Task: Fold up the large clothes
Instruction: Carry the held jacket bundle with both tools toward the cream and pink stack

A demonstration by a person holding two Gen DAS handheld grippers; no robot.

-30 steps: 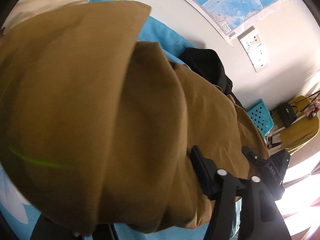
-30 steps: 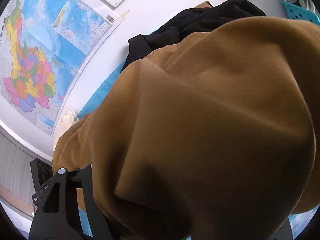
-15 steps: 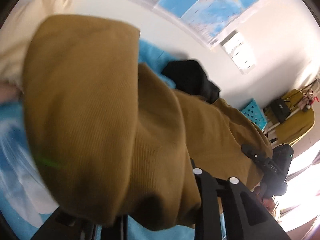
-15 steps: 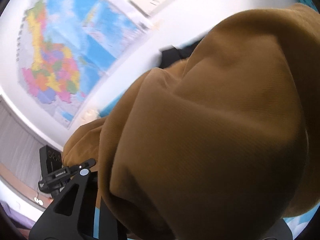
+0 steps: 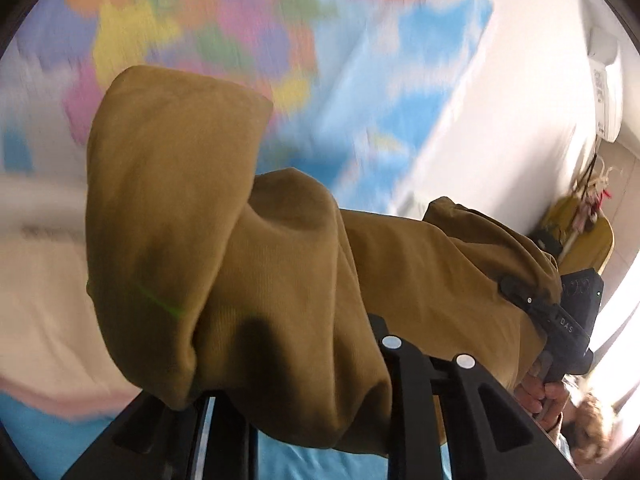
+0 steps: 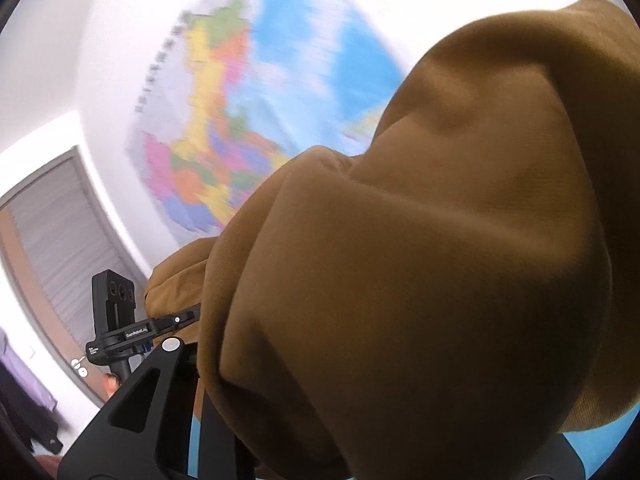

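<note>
A large mustard-brown garment [image 5: 192, 220] hangs bunched over my left gripper [image 5: 292, 392], which is shut on a thick fold of it; the cloth hides most of both fingers. In the right wrist view the same garment [image 6: 460, 240] fills the frame and drapes over my right gripper [image 6: 340, 420], shut on another bunch of it. Each gripper also shows in the other's view: the right gripper [image 5: 520, 296] clamps the cloth's far end, and the left gripper [image 6: 176, 320] holds the opposite end. The garment is stretched between them, raised off the bed.
A coloured wall map [image 5: 248, 40] covers the wall ahead, blurred. Below lie a blue bed sheet [image 5: 48, 432] and cream bedding [image 5: 40, 300]. An air conditioner [image 5: 608, 92] and a yellow chair [image 5: 588, 240] are at the right. A grey door [image 6: 52, 240] stands left.
Both grippers have closed on the brown garment and lifted it high off the bed. The views have swung up to the wall map; the black garment has dropped out of sight.
</note>
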